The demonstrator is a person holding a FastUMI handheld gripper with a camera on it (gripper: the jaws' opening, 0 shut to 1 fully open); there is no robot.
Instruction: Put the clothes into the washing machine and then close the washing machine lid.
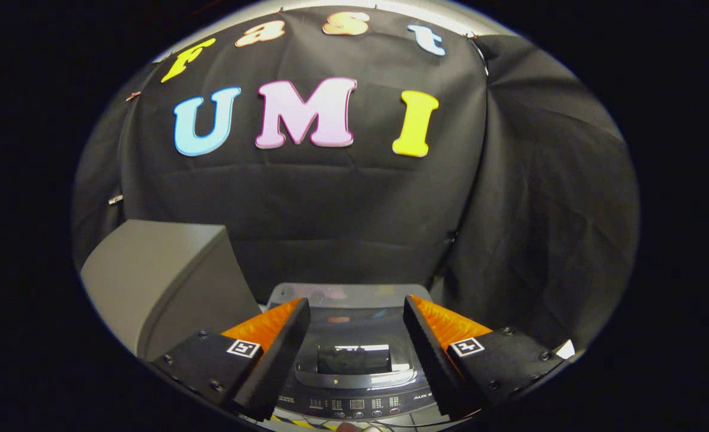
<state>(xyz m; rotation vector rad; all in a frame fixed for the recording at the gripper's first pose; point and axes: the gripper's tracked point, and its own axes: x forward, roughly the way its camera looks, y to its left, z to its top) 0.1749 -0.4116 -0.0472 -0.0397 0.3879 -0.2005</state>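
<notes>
Fingers point(294, 318) spread wide apart, nothing between them, nothing touched; the gripper point(357, 312) hangs released in the air above and in front of the washing machine point(354, 384). Each finger carries a small square black-and-white marker on its upper face. Washing machine sits low, straight ahead, seen in the gap between the two fingers: a dark top-loader, its near edge taken up by a control panel point(354, 405) with rows of small buttons and a little display, too small to make out. Beyond the panel, the lid point(354, 354) lies flat and down over the tub, dark and glossy, with a rectangular window in it catching a bright reflection; a curved grip edge runs along its near side. Behind the lid, a paler strip of the machine's back deck point(348, 294), just beyond the fingertips. To the left of the machine and just beside it, a grey box-shaped unit point(162, 282) stands taller than the washer, plain-sided, its top face tilted toward me. Black cloth wall point(342, 216) hangs behind everything, and a second fold of it drapes down on the right side, near the machine. Clothes: cannot tell where they are.
</notes>
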